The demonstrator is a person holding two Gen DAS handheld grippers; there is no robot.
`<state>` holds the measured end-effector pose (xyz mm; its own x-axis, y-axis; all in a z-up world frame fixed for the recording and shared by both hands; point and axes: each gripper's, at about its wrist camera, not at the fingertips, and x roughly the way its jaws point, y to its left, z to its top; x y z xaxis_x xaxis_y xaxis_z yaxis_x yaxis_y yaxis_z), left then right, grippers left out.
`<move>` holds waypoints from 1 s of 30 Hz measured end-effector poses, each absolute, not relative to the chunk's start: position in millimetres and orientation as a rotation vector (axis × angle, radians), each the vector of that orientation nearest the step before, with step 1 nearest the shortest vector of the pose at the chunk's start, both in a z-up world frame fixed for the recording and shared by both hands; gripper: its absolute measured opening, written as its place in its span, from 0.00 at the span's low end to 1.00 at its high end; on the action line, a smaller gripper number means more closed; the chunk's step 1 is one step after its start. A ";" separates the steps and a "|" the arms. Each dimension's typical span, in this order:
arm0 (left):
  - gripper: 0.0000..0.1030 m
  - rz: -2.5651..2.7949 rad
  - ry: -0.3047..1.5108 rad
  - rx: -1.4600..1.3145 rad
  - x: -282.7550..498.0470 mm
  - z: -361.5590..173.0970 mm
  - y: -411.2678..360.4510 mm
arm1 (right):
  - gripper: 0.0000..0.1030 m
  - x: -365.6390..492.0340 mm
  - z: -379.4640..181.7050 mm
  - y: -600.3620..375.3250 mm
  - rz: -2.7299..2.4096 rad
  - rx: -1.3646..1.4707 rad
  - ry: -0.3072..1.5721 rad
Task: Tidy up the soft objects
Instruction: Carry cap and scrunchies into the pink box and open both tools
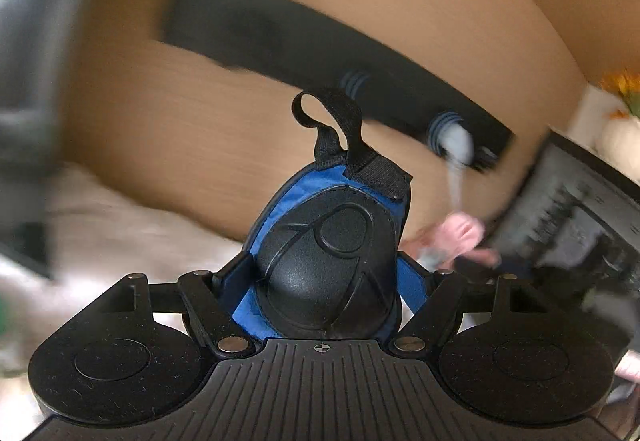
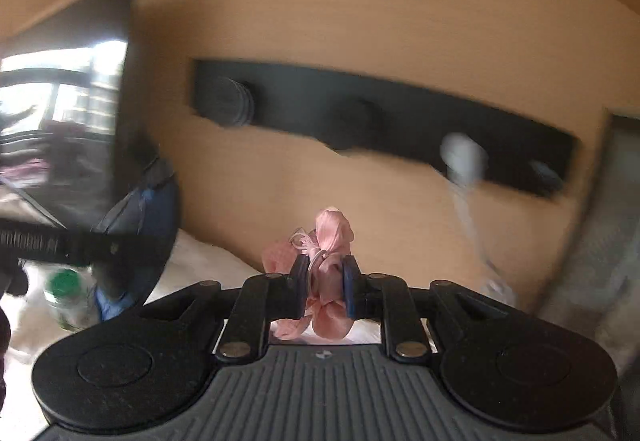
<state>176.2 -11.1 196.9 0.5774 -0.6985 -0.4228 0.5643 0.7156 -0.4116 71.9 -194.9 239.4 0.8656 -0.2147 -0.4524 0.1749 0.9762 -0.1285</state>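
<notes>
My left gripper [image 1: 326, 281] is closed wide on a blue and black knee pad [image 1: 320, 237], whose black strap loop [image 1: 332, 117] sticks up in front of it. My right gripper [image 2: 325, 269] is shut on a pink fabric scrunchie [image 2: 334, 229]. Both are raised toward a black peg rail [image 1: 280, 37] [image 2: 400, 113] on a wooden wall. A pale cloth item [image 2: 464, 157] [image 1: 456, 145] hangs from one peg. In the right wrist view the knee pad [image 2: 140, 209] shows blurred at the left. The scrunchie [image 1: 460, 237] appears at the right of the left wrist view.
White bedding [image 1: 120, 225] lies below the wall. A green-capped bottle [image 2: 66, 285] sits low on the left, with a bright window or mirror [image 2: 60, 101] above it. Orange flowers [image 1: 624, 89] stand at the far right. The rail's left pegs [image 2: 232, 105] carry nothing.
</notes>
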 end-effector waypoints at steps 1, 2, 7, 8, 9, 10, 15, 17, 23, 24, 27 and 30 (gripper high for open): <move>0.78 -0.782 0.623 -0.233 180.1 192.9 -29.9 | 0.17 69.5 231.9 -207.8 -0.230 -0.061 0.501; 0.78 -0.815 0.653 -0.223 183.8 187.7 -48.1 | 0.17 67.5 222.4 -220.2 -0.256 -0.033 0.522; 0.79 -0.934 0.889 -0.127 206.4 141.7 -131.3 | 0.17 63.6 166.5 -254.3 -0.276 0.037 0.648; 0.80 -0.940 0.940 -0.087 210.5 129.9 -145.9 | 0.17 65.5 155.2 -253.4 -0.267 0.030 0.678; 0.80 -0.937 0.980 -0.046 213.1 118.4 -158.9 | 0.17 68.6 142.2 -251.6 -0.254 0.021 0.712; 0.81 -0.933 1.009 -0.007 215.2 108.5 -168.3 | 0.17 73.5 132.4 -252.3 -0.243 0.016 0.738; 0.87 -0.904 1.079 0.146 226.0 72.5 -199.7 | 0.17 92.2 85.3 -243.0 -0.192 0.002 0.850; 0.87 -0.876 1.072 0.207 227.8 65.2 -209.1 | 0.17 99.4 75.3 -243.2 -0.189 -0.005 0.875; 0.88 -0.859 1.039 0.339 226.2 49.3 -218.6 | 0.20 106.8 63.9 -245.3 -0.177 0.016 0.888; 0.88 -0.854 1.033 0.343 225.5 48.5 -220.4 | 0.21 108.3 62.8 -247.4 -0.178 0.028 0.896; 0.83 -0.875 1.006 0.288 223.6 57.9 -212.4 | 0.36 107.3 64.0 -254.4 -0.179 0.070 0.911; 0.78 -0.901 0.950 0.210 218.4 80.9 -193.7 | 0.65 105.1 69.7 -262.0 -0.193 0.096 0.876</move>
